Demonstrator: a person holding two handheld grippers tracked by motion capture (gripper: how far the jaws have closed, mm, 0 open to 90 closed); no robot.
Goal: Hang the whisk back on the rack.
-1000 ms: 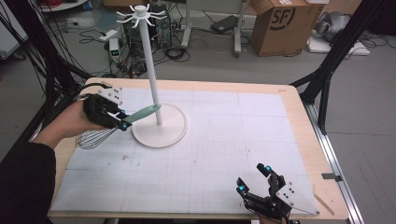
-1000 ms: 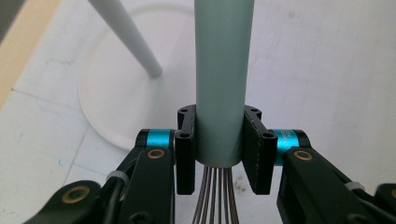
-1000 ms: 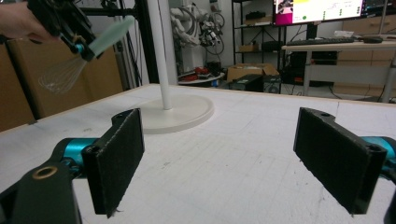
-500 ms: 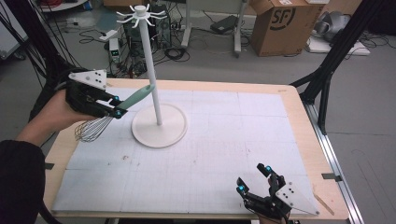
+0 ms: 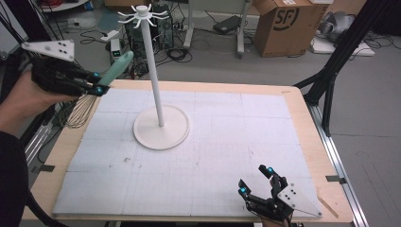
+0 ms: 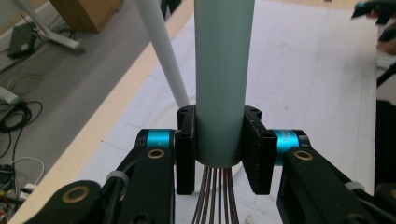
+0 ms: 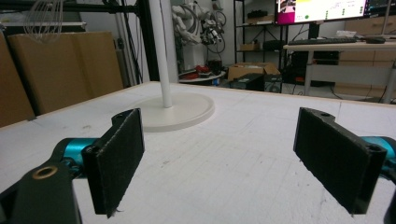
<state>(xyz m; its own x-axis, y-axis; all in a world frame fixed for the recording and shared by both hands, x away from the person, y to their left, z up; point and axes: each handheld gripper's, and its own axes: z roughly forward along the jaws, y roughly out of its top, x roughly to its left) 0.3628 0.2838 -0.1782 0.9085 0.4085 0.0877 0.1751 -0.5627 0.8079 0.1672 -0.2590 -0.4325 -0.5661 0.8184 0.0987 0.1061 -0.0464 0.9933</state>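
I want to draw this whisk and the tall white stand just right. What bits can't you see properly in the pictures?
- Whisk: in the left gripper view the picture edges cut off the handle's end and the wire loops; the left gripper covers where they join.
- Stand: in the right gripper view the hooks on top are cut off by the upper edge.
- Right gripper: in the high view the bottom edge cuts off its body and the hand.

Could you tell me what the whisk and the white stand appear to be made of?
Whisk: the handle looks like matte pale green plastic or silicone, smooth with no shine; the loops look like thin metal wire, glinting slightly. Stand: probably painted metal or plastic, an even white satin surface on pole and round base; the look leaves it open.
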